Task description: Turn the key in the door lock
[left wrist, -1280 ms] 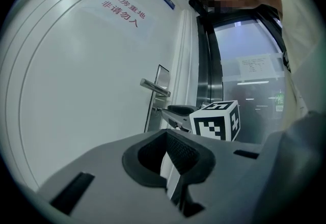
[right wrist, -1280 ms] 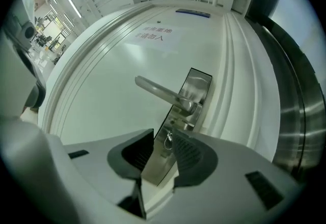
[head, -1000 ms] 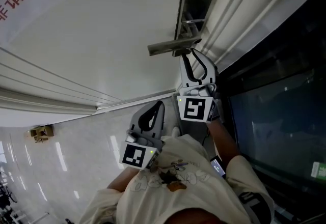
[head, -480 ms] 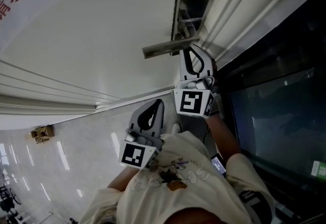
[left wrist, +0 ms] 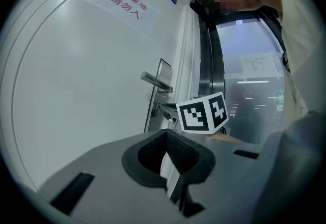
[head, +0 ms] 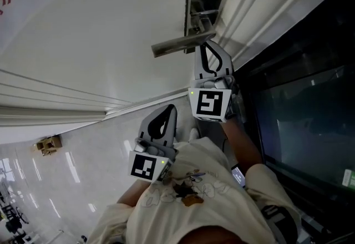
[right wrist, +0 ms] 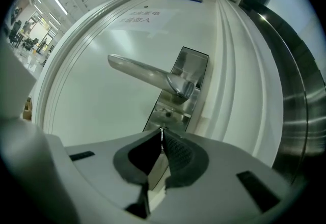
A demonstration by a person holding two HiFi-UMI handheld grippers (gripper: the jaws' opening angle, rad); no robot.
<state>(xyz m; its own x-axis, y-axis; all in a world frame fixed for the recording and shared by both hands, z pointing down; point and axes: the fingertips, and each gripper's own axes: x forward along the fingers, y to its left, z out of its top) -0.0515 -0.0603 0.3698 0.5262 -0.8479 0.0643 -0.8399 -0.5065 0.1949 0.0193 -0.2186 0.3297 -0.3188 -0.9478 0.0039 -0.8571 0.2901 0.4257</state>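
Brushed-steel plate point(right wrist: 192, 67), a tall rectangle, on the smooth white door point(right wrist: 97, 111). A long flat lever handle point(right wrist: 145, 73) sticks out left from it, glossy at the bend. The lock point(right wrist: 168, 113) sits just under the handle on the same plate. My right gripper point(right wrist: 162, 136) is up at it, ribbed black pads pinched on a thin bright sliver, the key point(right wrist: 162, 130), which is edge-on, so I can't read its shape. My left gripper point(left wrist: 165, 136) hangs lower, apart from the door hardware: grey moulded shell, pads closed tip to tip, nothing in them. The black-and-white marker cube point(left wrist: 202, 112) is on the right gripper. Red characters on a white sign point(left wrist: 125, 3) higher on the door. Dark glass point(head: 305, 121) beside the ridged white frame point(head: 260, 10).
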